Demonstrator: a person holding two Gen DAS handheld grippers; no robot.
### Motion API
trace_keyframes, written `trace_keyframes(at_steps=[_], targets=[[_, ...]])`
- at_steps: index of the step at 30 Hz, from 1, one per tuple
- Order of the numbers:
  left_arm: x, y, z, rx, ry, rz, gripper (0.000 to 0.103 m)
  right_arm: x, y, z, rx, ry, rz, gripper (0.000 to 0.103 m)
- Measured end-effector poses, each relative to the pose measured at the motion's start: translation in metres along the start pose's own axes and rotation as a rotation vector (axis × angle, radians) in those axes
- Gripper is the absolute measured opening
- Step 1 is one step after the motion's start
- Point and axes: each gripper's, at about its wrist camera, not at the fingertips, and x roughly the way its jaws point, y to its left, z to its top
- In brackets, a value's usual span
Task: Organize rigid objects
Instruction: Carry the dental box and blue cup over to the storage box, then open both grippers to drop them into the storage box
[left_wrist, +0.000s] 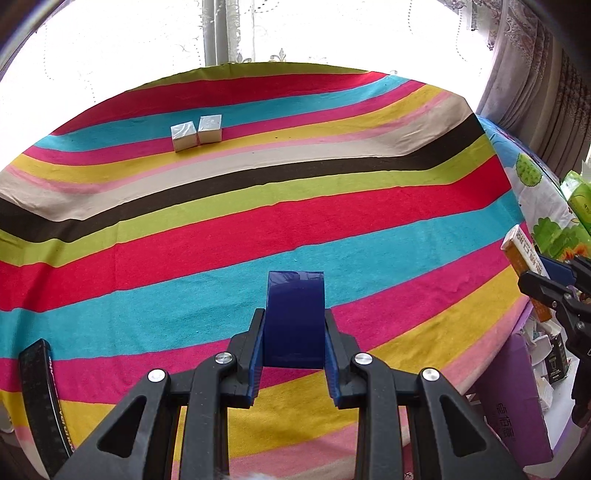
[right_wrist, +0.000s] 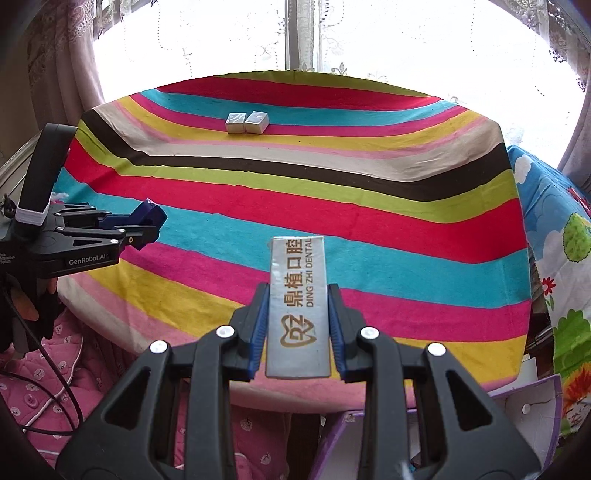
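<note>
My left gripper (left_wrist: 294, 325) is shut on a dark blue box (left_wrist: 295, 314), held above the striped tablecloth (left_wrist: 221, 229). The right wrist view shows that gripper (right_wrist: 149, 227) at the left with the blue box (right_wrist: 152, 213) between its jaws. My right gripper (right_wrist: 298, 306) is shut on a silver box printed "DING ZHI DENTAL" (right_wrist: 298, 306). In the left wrist view that box (left_wrist: 524, 266) shows an orange side at the right edge. Two small silver cubes (left_wrist: 197, 131) sit side by side far back on the cloth, seen again as cubes (right_wrist: 246, 122).
A black ruler-like strip (left_wrist: 40, 398) lies at the cloth's near left edge. A purple carton (left_wrist: 517, 402) with small items stands below the table at right. A cartoon-print cloth (right_wrist: 554, 229) covers the surface to the right. Pink quilted fabric (right_wrist: 66, 369) lies low at left.
</note>
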Motion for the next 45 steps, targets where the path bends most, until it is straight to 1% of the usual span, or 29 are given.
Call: trace_keyframes(at_steps=[6,15,18,22,23,27,30,34,36,37,38,39,40,42,44,45], targets=[[-0.010,-0.028,-0.001,0.062,-0.012,-0.026,0.029,-0.021,-0.022,-0.019,0.037,0.001,-0.036,0.034],[-0.015,-0.070,-0.003,0.156,-0.003,-0.059,0.029,-0.046,-0.060,-0.046,0.131,-0.006,-0.090,0.034],[-0.015,-0.086,-0.004,0.203,0.003,-0.066,0.029,-0.053,-0.073,-0.054,0.168,-0.011,-0.104,0.034],[-0.017,-0.113,-0.005,0.267,0.014,-0.100,0.029,-0.061,-0.090,-0.066,0.200,-0.006,-0.134,0.034],[-0.018,-0.121,-0.006,0.289,0.019,-0.115,0.029,-0.064,-0.094,-0.070,0.212,-0.005,-0.144,0.034],[-0.019,-0.162,-0.011,0.361,0.053,-0.233,0.029,-0.076,-0.114,-0.088,0.250,0.011,-0.207,0.034],[-0.022,-0.199,-0.018,0.426,0.082,-0.344,0.029,-0.087,-0.129,-0.104,0.275,0.036,-0.254,0.034],[-0.021,-0.243,-0.027,0.512,0.113,-0.442,0.029,-0.097,-0.140,-0.126,0.294,0.083,-0.312,0.034],[-0.023,-0.259,-0.031,0.545,0.113,-0.512,0.030,-0.100,-0.145,-0.133,0.301,0.103,-0.333,0.034],[-0.024,-0.267,-0.033,0.562,0.119,-0.575,0.034,-0.102,-0.148,-0.135,0.303,0.115,-0.348,0.034],[-0.024,-0.272,-0.035,0.579,0.137,-0.623,0.052,-0.102,-0.151,-0.138,0.301,0.136,-0.375,0.035],[-0.023,-0.276,-0.036,0.587,0.145,-0.636,0.062,-0.101,-0.153,-0.139,0.297,0.165,-0.413,0.045],[-0.023,-0.276,-0.036,0.581,0.129,-0.631,0.073,-0.100,-0.155,-0.138,0.290,0.184,-0.451,0.062],[-0.019,-0.263,-0.031,0.540,0.101,-0.615,0.075,-0.101,-0.157,-0.132,0.281,0.169,-0.496,0.075],[-0.008,-0.239,-0.020,0.462,0.104,-0.578,0.075,-0.096,-0.154,-0.117,0.277,0.140,-0.469,0.075],[-0.001,-0.223,-0.013,0.417,0.098,-0.546,0.075,-0.090,-0.149,-0.106,0.263,0.130,-0.445,0.075]])
